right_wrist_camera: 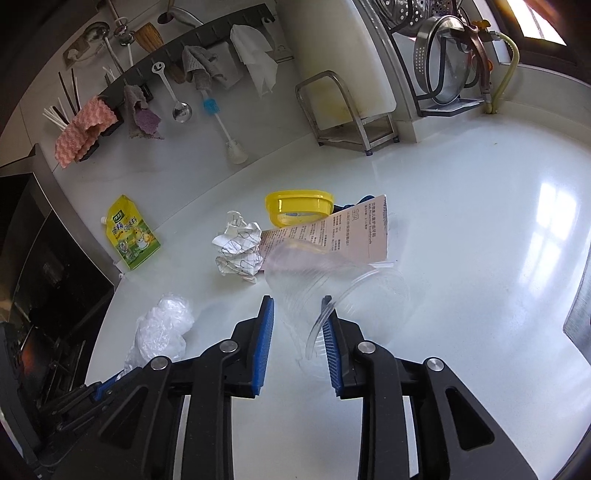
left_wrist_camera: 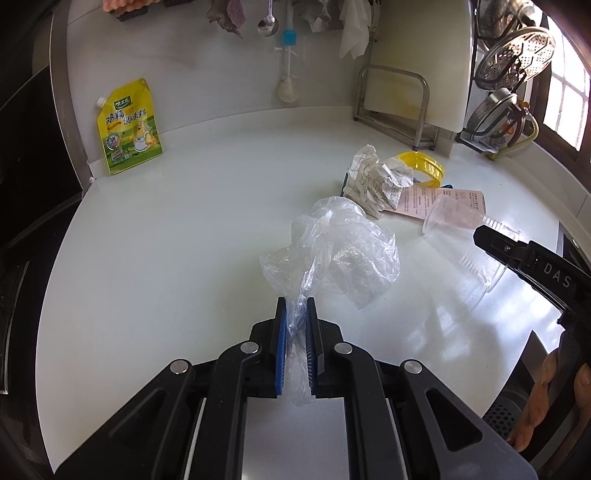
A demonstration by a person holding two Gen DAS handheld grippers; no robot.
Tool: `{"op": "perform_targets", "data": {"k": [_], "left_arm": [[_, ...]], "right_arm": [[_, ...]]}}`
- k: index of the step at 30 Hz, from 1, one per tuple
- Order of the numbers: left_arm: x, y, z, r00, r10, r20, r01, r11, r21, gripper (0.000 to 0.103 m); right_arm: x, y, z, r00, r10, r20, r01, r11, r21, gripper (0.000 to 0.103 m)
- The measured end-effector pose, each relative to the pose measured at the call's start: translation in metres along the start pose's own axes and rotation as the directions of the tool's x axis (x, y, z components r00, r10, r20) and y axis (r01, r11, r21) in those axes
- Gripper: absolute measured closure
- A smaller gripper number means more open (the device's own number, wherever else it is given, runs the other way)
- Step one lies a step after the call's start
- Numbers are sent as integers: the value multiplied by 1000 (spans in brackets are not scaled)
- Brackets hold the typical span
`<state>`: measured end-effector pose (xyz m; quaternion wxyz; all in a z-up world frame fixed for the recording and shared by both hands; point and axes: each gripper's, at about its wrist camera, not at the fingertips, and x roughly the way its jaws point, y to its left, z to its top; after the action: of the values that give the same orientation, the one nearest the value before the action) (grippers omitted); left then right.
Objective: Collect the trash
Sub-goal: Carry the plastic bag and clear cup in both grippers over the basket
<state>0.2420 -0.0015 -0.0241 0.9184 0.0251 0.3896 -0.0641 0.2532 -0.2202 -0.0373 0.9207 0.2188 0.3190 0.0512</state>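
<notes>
Right wrist view has the right tool (right_wrist_camera: 297,314) with its jaws apart, straddling the near side of a clear plastic cup (right_wrist_camera: 332,291) that lies on its side on the counter (right_wrist_camera: 480,240). The cup's long axis runs away from the tool and a little to the left — its wide rim is at the near right, against the right-hand pad, and its narrower base points toward the printed leaflet (right_wrist_camera: 332,232) behind it. Whether the pads are touching the wall yet I cannot tell; nothing looks squeezed. My judgement is that the coming move turns on this: the cup is directly ahead, between the fingers, so closing should catch it, though thin plastic may buckle or slip out forward.

From the left wrist view, the left tool (left_wrist_camera: 296,306) is clamped on a neck of the clear plastic bag (left_wrist_camera: 332,251), with the rest of the bag billowing ahead of the pads; whether it rests on the counter or hangs just above it I cannot say. The right tool is the nearer one to the cup, which lies well to the right of the bag.

Behind the cup sit a crumpled checked paper (right_wrist_camera: 240,254) and a yellow lid (right_wrist_camera: 299,212) — further pieces to gather, I would guess. A yellow seasoning pouch (right_wrist_camera: 133,240) leans at the far left against the wall. The counter is white, glossy and reflective, in a kitchen corner with cloths and utensils hung on a rail (right_wrist_camera: 192,33) and a cutting board (right_wrist_camera: 351,66) in a metal stand.
</notes>
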Motion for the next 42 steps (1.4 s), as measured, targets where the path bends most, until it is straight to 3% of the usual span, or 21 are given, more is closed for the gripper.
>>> {"op": "perform_targets", "data": {"k": [3,6,16,27,42], "left_arm": [[2,0,0,1000,0,0,0,1000,0,93],[2,0,0,1000,2,-1,-2,1000,-2,93],[-16,-8,-9,1000,5,24,-5,1000,2,93],[-57,-25,-37,998,-20,59,19,1000,19,93],[-100,-63,-95,996,-75,39,73,995,65,93]], "right_arm": [[8,-2,4,1000,3,-11,-3,1000,15,83],[12,1,5,1000,-15,-8,15,1000,-9,99],[-15,14,-12,994,-101,42,106,984,-145,99],[-88,23,-59,983,-163,87,181,948,-262,99],[-173,6,-118,966,-243,94,259,937,-237,99]]}}
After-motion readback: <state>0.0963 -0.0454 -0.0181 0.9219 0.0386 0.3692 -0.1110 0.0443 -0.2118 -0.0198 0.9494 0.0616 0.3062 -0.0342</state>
